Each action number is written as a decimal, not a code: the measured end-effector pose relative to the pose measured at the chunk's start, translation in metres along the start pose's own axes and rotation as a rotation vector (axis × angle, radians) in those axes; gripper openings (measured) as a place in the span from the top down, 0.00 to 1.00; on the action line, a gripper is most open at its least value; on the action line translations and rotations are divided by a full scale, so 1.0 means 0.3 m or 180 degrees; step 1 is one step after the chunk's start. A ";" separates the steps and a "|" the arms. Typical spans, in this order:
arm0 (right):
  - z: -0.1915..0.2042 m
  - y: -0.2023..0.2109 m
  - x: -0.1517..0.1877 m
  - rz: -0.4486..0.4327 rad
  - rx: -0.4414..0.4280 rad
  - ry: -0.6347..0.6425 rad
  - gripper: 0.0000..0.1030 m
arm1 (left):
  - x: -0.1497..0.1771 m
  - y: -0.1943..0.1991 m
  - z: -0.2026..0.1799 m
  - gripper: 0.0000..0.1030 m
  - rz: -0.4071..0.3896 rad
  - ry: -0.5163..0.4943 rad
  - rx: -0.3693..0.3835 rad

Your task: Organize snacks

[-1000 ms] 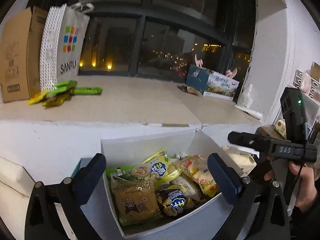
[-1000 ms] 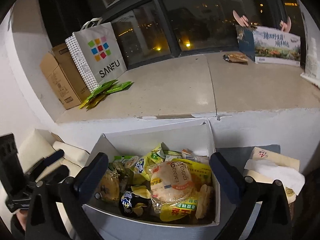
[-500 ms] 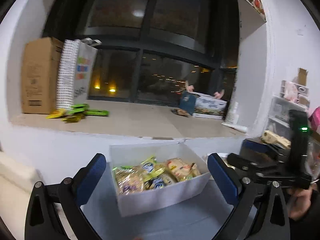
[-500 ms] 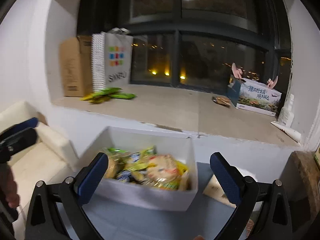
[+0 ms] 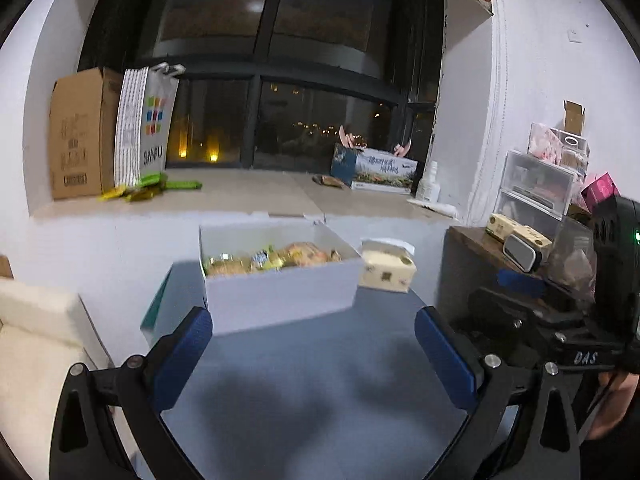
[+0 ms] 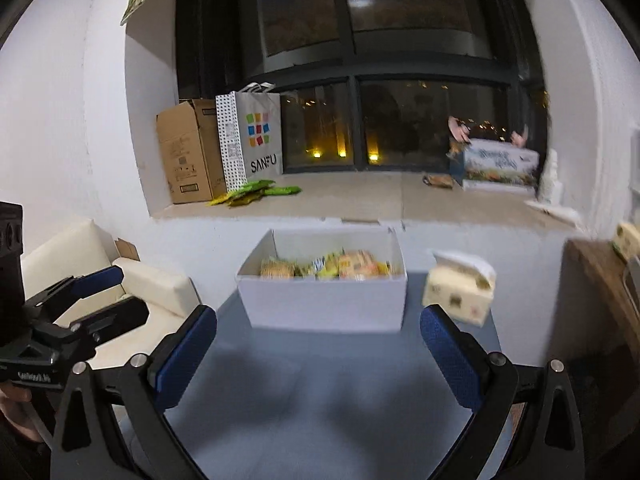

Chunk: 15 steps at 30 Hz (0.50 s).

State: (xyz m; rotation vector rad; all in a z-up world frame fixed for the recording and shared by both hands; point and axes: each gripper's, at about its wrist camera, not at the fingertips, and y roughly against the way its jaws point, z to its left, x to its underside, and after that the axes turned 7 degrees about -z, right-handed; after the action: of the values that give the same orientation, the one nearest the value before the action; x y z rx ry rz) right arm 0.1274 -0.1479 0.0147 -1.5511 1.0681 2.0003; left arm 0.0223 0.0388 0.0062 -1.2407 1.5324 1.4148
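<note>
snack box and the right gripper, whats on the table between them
Nothing: in the right wrist view only bare blue-grey table lies between the open right gripper and the white snack box. The tissue pack sits off to the right.

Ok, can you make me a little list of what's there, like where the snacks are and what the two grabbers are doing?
snacks: piled in the white box
box place: on the blue table, under the sill
sill left: cardboard box, SANFU bag, green packets
sill right: printed carton
beside white box: tissue pack, on its right
left gripper: jaws open, empty, short of the white box
right gripper: jaws open, empty, short of the white box
</note>
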 end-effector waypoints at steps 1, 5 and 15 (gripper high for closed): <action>-0.002 0.023 0.023 0.0028 0.0002 -0.0053 0.00 | 0.014 0.012 -0.012 0.00 0.0004 0.0001 -0.0028; -0.011 0.079 0.089 0.0145 -0.0009 -0.0126 0.00 | 0.038 0.041 -0.055 0.00 0.0016 -0.0117 -0.0052; -0.027 0.086 0.090 0.0159 0.0050 -0.0103 0.00 | 0.038 0.033 -0.048 0.00 0.0072 -0.0071 -0.0049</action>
State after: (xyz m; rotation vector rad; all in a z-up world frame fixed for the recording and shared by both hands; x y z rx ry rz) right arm 0.1061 -0.1743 -0.0030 -1.4930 1.1175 2.0380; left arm 0.0110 0.0220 0.0010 -1.2163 1.5274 1.4529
